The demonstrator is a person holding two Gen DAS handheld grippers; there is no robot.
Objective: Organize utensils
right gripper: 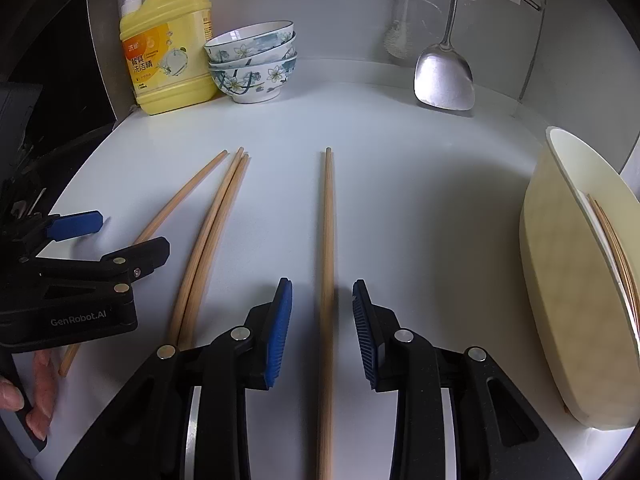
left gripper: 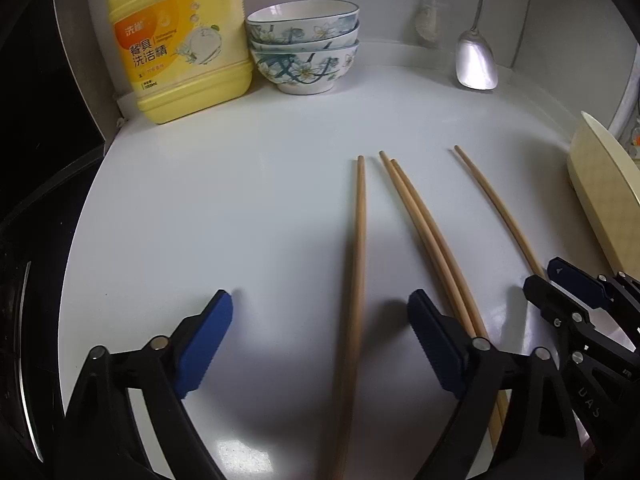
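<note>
I have the right tongs (right gripper: 322, 320) spread around the lone chopstick (right gripper: 327, 280) lying flat on the tabletop (right gripper: 420, 200), between the paired chopsticks (right gripper: 208, 240) and the holder (right gripper: 560, 300). The left tongs (left gripper: 320, 320) are spread around another chopstick (left gripper: 356, 280). Closing too high could roll the thin stick away.

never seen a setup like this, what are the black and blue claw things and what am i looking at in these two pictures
Each claw is a hand-held tool with two blue-padded fingers; a person carries one in each hand, with a camera looking along the fingers. One picture is from the left tool, the other from the right tool. Both are open and hold nothing; each straddles a single chopstick. Four chopsticks lie on the white counter. At the back stand a yellow soap bottle, stacked bowls and a metal spatula. A cream holder sits right.
</note>
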